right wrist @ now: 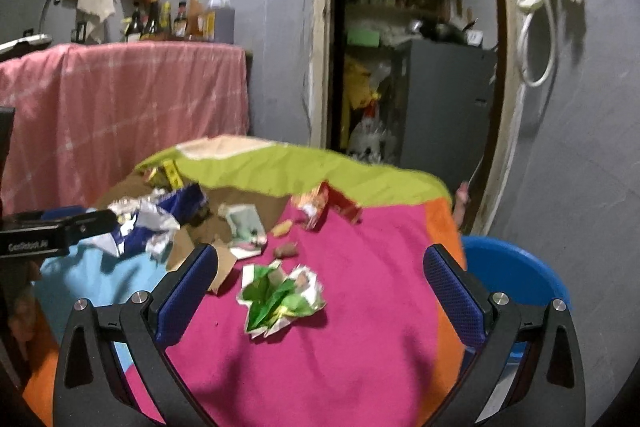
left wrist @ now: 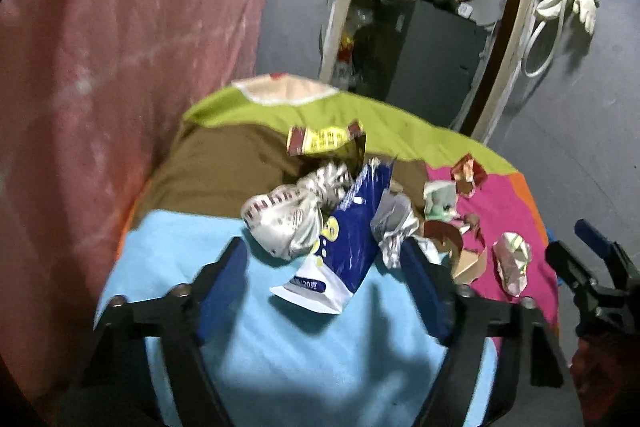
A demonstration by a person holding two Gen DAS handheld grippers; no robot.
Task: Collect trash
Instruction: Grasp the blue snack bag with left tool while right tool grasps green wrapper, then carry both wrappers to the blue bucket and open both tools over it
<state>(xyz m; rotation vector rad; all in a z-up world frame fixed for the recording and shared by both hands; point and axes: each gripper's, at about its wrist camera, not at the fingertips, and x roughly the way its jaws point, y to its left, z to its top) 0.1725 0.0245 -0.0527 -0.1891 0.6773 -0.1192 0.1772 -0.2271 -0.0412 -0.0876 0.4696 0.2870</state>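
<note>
Trash lies on a table under a multicoloured cloth [left wrist: 248,339]. My left gripper [left wrist: 324,267] is open, its jaws either side of a blue and white packet [left wrist: 344,247], with a crumpled silver wrapper [left wrist: 288,219] just beyond. My right gripper [right wrist: 320,267] is open above a crumpled green and white wrapper [right wrist: 280,299] on the pink part of the cloth [right wrist: 360,347]. A yellow and red packet [left wrist: 324,139], a red wrapper [right wrist: 320,207] and cardboard scraps [right wrist: 188,251] lie farther off. The left gripper also shows in the right wrist view [right wrist: 60,227].
A blue bin [right wrist: 516,275] stands off the table's right edge. A pink-draped counter [right wrist: 120,107] with bottles is at the left. An open doorway [right wrist: 400,67] is behind the table. The right gripper appears at the edge of the left wrist view [left wrist: 592,267].
</note>
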